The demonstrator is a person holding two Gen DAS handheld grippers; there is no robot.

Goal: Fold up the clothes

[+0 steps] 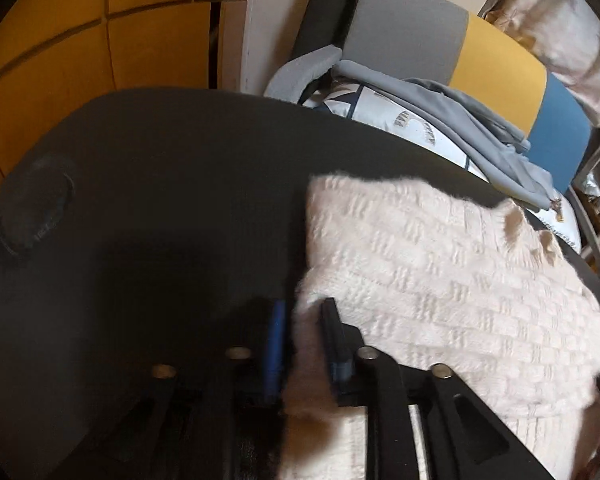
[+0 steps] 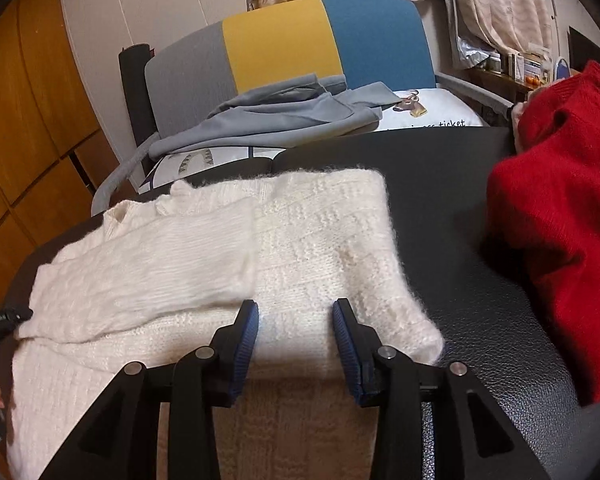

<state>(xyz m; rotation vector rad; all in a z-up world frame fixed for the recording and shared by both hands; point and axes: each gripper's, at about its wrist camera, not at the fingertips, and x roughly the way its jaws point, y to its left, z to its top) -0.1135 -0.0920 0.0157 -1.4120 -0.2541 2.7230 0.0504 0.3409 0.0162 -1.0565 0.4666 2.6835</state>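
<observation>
Left wrist view, nearest first: the left gripper (image 1: 304, 336) has its jaws closed on a fluffy corner of the white sweater (image 1: 440, 272), the knit bunched between the blue pads. From there the sweater spreads toward 2 o'clock over the black table (image 1: 160, 184). A dark pouch (image 1: 32, 208) lies at 9 o'clock near the table's edge. Right wrist view: the right gripper (image 2: 296, 344) stands with jaws apart over the sweater's near edge, cloth showing between the pads, which do not press it. A sleeve is folded across the body at 10 o'clock. A red sweater (image 2: 560, 248) is heaped at 3 o'clock. Beyond the table, at 12 o'clock, grey clothes (image 2: 284, 120) lie on a chair (image 2: 276, 44).
</observation>
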